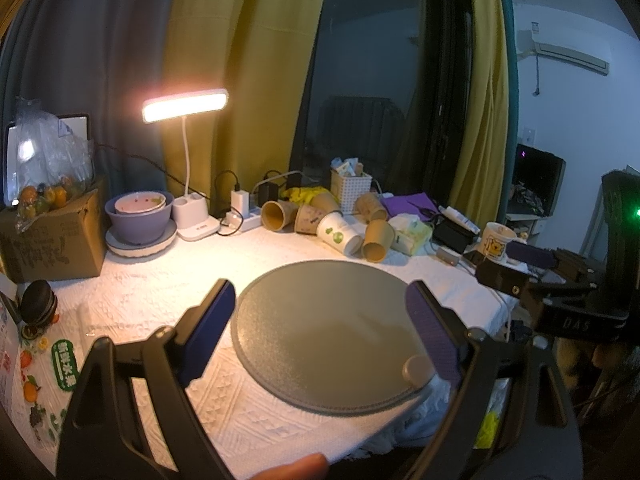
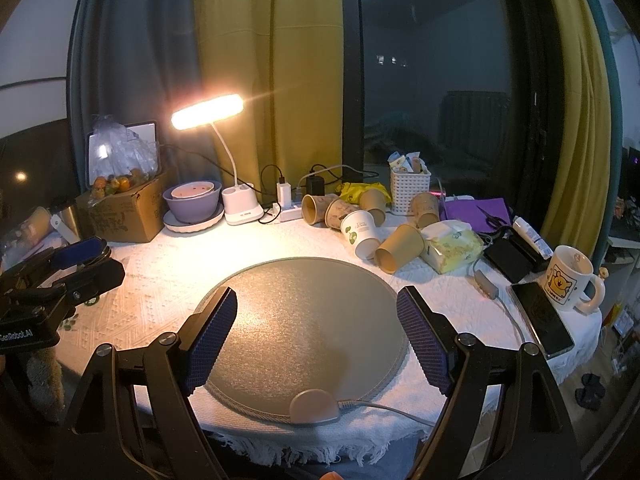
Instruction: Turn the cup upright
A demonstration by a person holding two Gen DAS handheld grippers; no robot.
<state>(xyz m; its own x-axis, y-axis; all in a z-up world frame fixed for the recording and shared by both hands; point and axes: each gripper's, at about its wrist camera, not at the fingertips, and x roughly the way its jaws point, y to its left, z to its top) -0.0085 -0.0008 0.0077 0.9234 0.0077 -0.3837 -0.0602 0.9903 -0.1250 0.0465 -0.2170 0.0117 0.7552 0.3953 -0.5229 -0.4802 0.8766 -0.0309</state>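
Note:
Several paper cups lie on their sides at the back of the table: a white cup with green print (image 1: 339, 234) (image 2: 360, 232), a brown cup (image 1: 378, 240) (image 2: 400, 248) beside it, and more brown cups (image 1: 278, 214) (image 2: 316, 208) behind. A round grey mat (image 1: 320, 332) (image 2: 300, 332) lies bare in front of them. My left gripper (image 1: 320, 332) is open and empty above the mat's near side. My right gripper (image 2: 316, 340) is open and empty above the mat. Each gripper shows at the edge of the other's view, the right one (image 1: 532, 256) and the left one (image 2: 80, 250).
A lit desk lamp (image 2: 208, 114), stacked bowls (image 2: 194, 204), a cardboard box with fruit (image 2: 120, 208) and a power strip (image 2: 288, 210) stand at the back left. A white basket (image 2: 410, 188), tissue pack (image 2: 450, 246), phone (image 2: 542, 320) and upright mug (image 2: 570, 280) are at the right.

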